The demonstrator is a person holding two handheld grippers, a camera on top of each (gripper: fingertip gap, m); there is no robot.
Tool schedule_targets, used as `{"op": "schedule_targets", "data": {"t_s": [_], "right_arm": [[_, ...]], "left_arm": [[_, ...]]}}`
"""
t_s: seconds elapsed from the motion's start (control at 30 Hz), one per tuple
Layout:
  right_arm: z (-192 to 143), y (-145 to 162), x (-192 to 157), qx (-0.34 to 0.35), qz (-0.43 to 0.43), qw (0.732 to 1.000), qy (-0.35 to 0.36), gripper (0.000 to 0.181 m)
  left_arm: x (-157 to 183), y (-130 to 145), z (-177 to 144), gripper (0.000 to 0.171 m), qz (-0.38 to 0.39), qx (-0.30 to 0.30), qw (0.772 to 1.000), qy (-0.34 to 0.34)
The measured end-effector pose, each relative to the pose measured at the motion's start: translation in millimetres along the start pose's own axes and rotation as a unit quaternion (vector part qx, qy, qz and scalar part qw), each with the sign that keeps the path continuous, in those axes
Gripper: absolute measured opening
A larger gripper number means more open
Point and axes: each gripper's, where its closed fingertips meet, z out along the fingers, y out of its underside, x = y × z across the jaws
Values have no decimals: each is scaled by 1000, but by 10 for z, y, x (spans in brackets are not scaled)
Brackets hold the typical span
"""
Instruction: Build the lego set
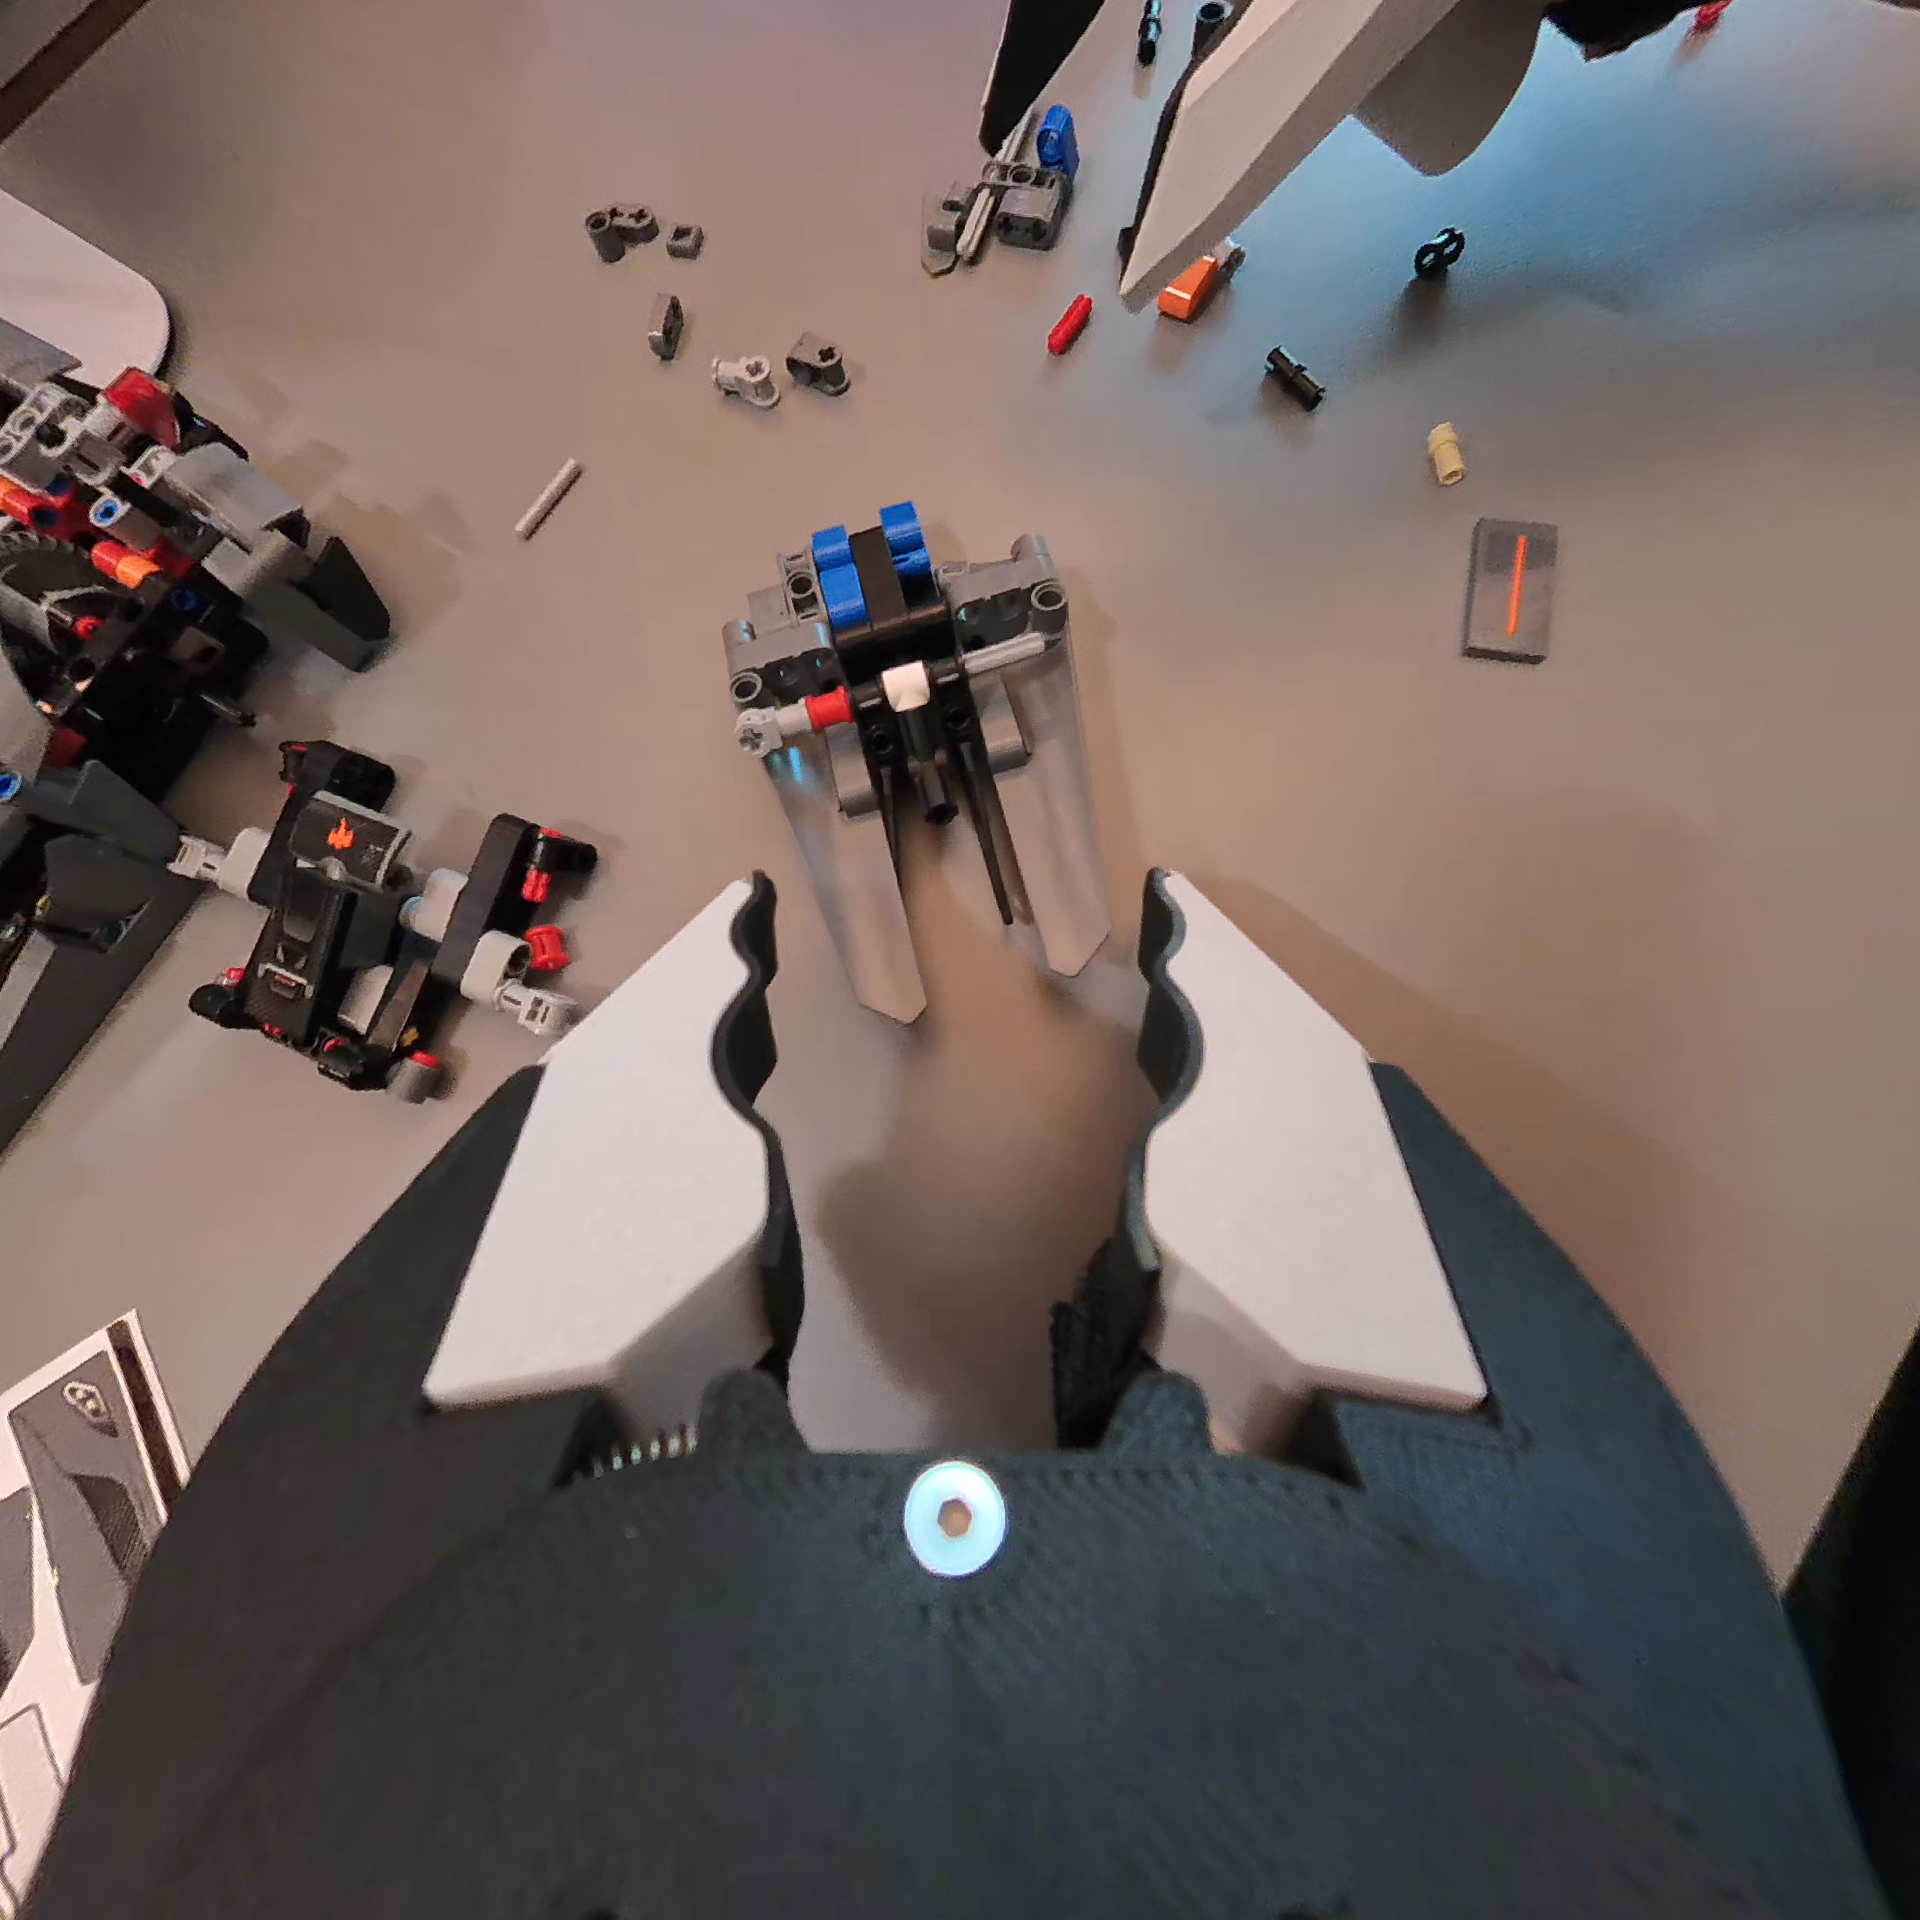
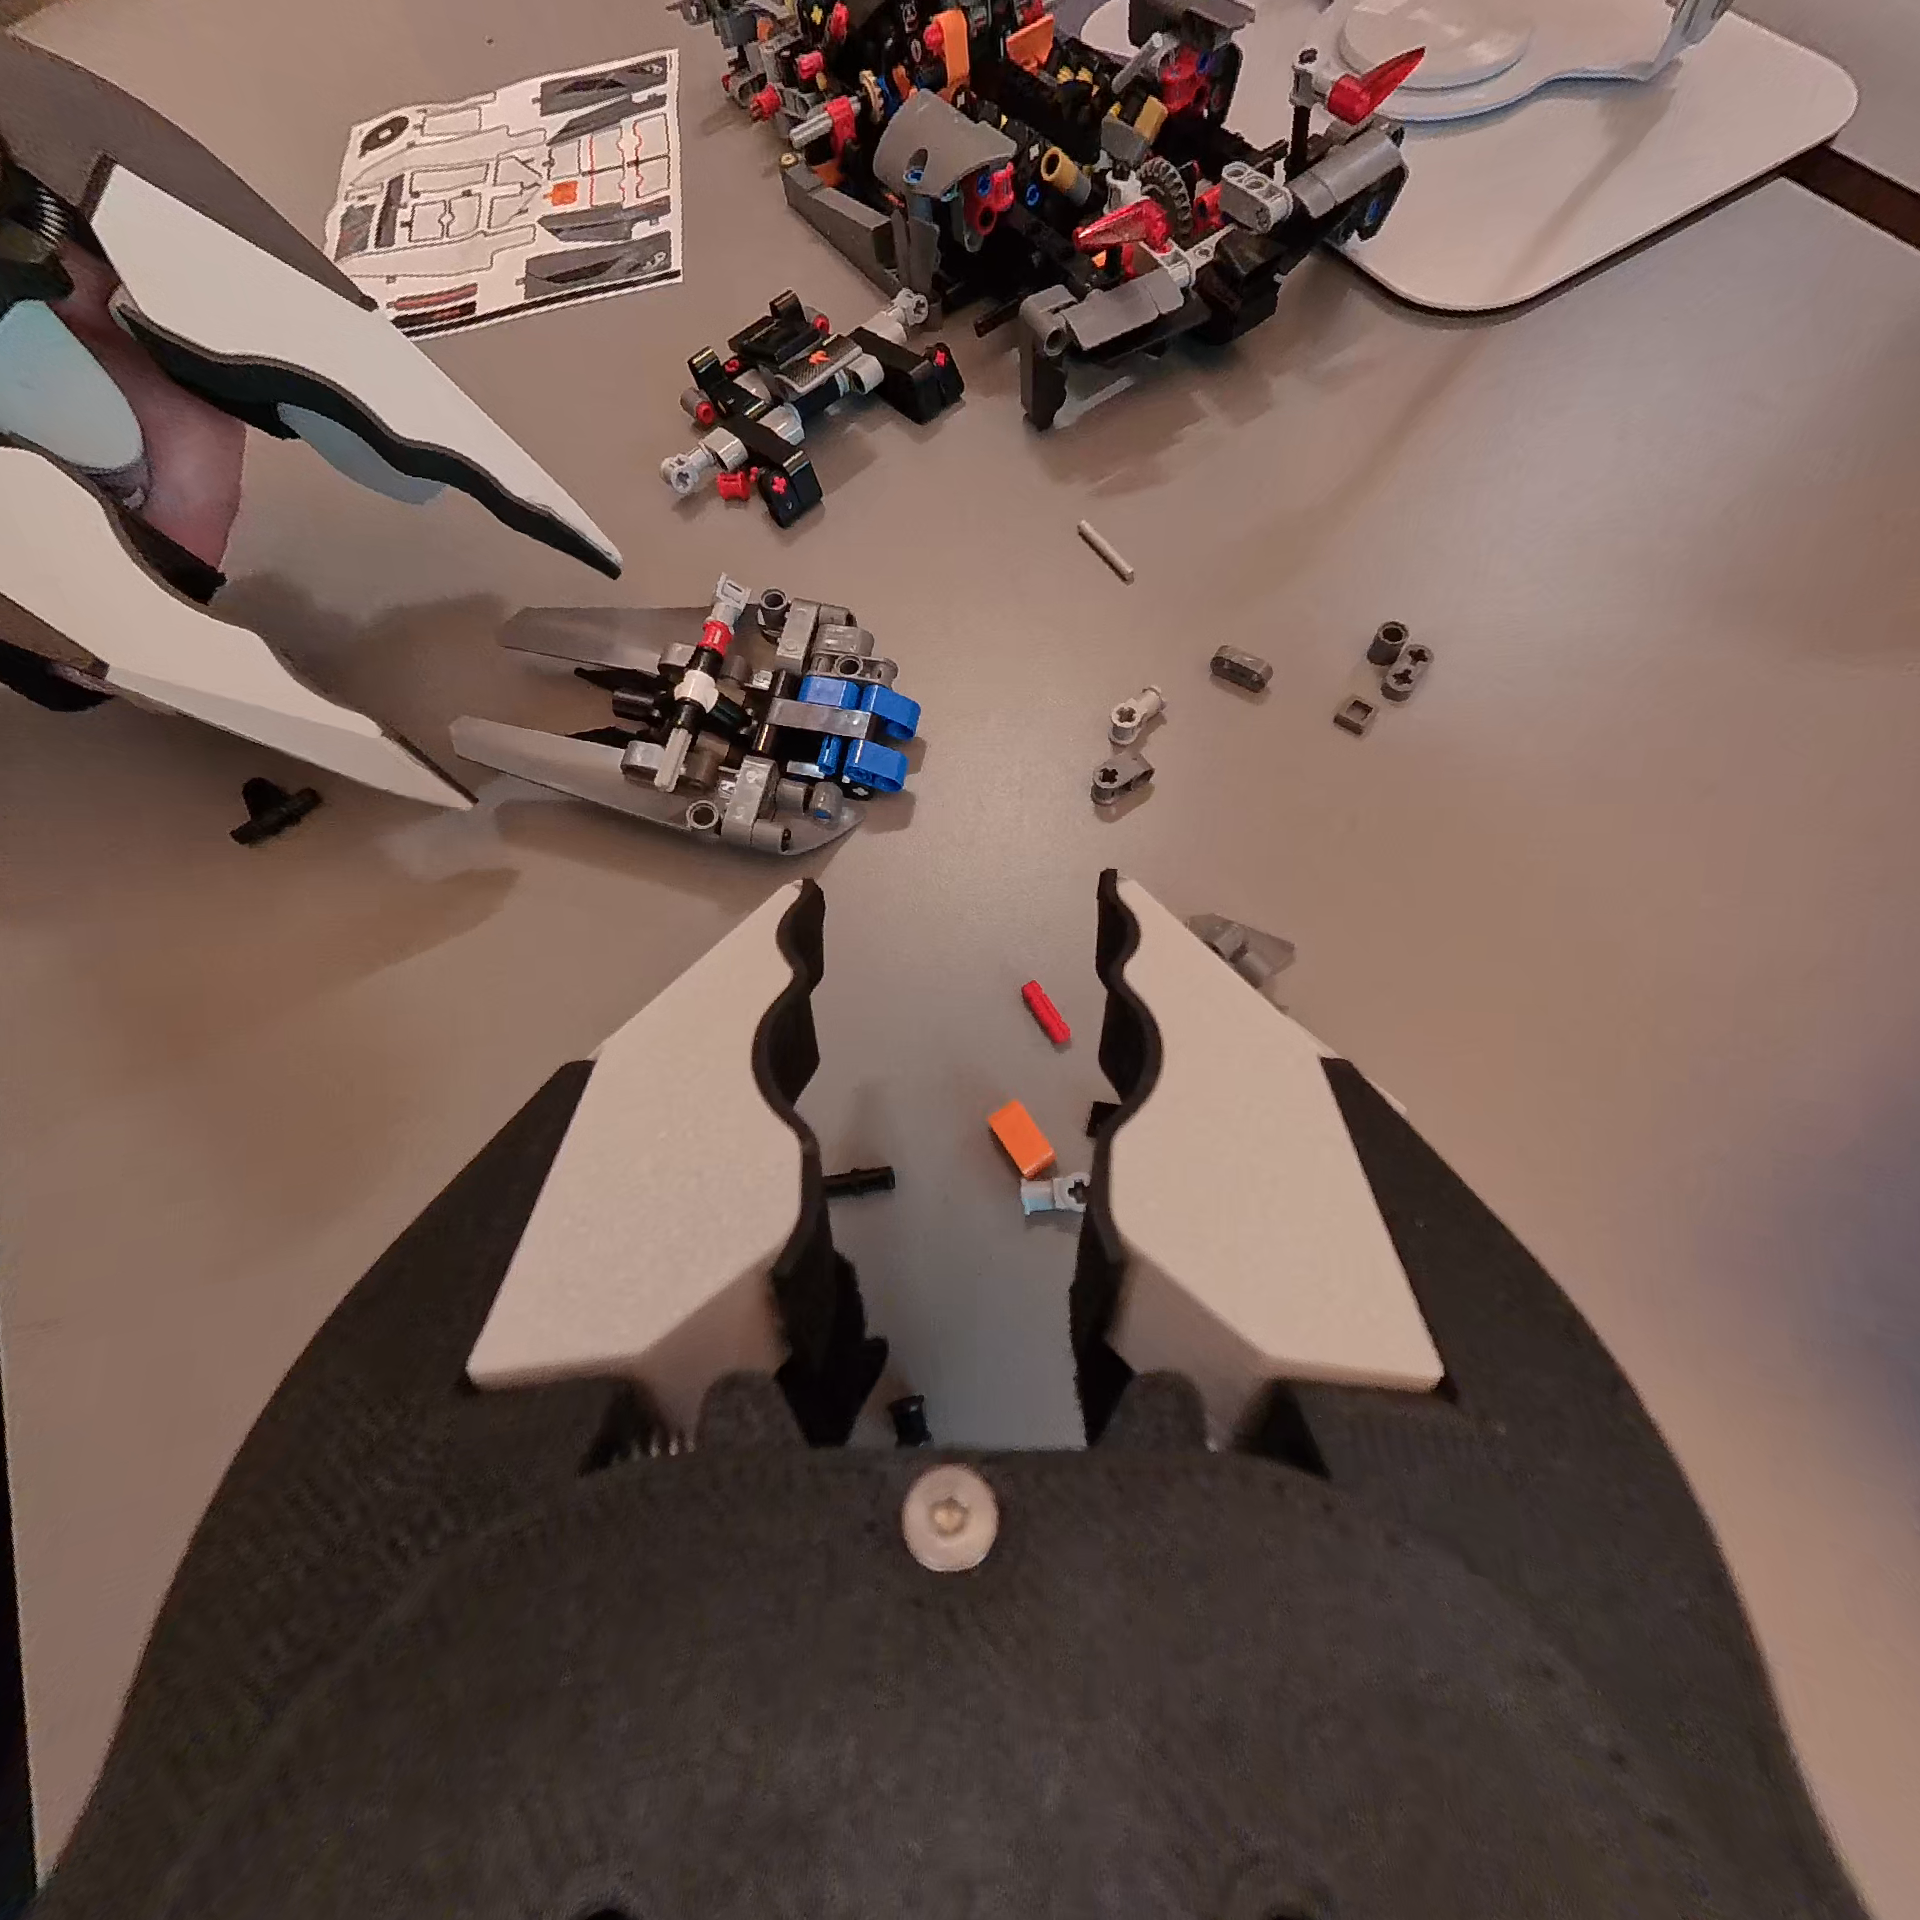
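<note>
- The left tool (image 1: 956, 914) hovered over the grey table (image 1: 1455, 935) with its jaws spread and nothing between them.
- Just beyond its fingertips, at the centre of the left wrist view, lay a grey sub-assembly (image 1: 914, 727) with blue pieces at its far end and two long grey panels pointing back toward the tool.
- In the right wrist view the same sub-assembly (image 2: 717, 717) sat left of centre, its panel tips close to the left tool (image 2: 540, 686) coming in from the left edge; whether they touched could not be told.
- The right tool (image 2: 956, 914) was likewise spread and empty, held above the table.
- Seen between its fingers on the table were a small red pin (image 2: 1044, 1010), an orange brick (image 2: 1020, 1138) and a light grey connector (image 2: 1058, 1195).
- A black-and-grey sub-assembly (image 1: 384, 935) with red pins lay at the left of the left wrist view.
- The large partly built model (image 2: 1081, 177) stood at the top of the right wrist view, with a sticker sheet (image 2: 509, 187) to its left.
- Small dark grey connectors (image 2: 1392, 665) and a thin grey axle (image 2: 1104, 551) lay scattered right of centre in that view.
- A dark tile with an orange stripe (image 1: 1512, 590) lay at the right of the left wrist view.
</note>
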Motion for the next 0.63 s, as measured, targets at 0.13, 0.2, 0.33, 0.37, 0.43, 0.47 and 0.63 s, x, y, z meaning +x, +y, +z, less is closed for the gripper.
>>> {"op": "schedule_targets", "data": {"t_s": [0.13, 0.2, 0.33, 0.37, 0.43, 0.47, 0.63], "right_arm": [[7, 5, -4, -2, 0, 1000, -1, 52], [10, 7, -5, -2, 0, 1000, -1, 52], [10, 9, -1, -1, 2, 1000, -2, 51], [8, 7, -1, -1, 2, 1000, -2, 51], [8, 6, -2, -1, 2, 1000, -2, 51], [8, 6, -5, -1, 1, 1000, -3, 51], [13, 9, -10, -1, 2, 1000, -4, 52]], "left_arm": [[36, -27, 36, 68, 11, -5, 1000, 5], [33, -56, 50, 68, 16, -5, 1000, 3], [1, -138, 63, 68, 23, 4, 1000, -4], [-3, -158, 69, 68, 27, 7, 1000, -6], [3, -185, 95, 69, 35, 8, 999, -5], [1, -189, 114, 69, 40, 8, 999, -7], [2, -251, 156, 73, 71, 13, 997, -19]]}}
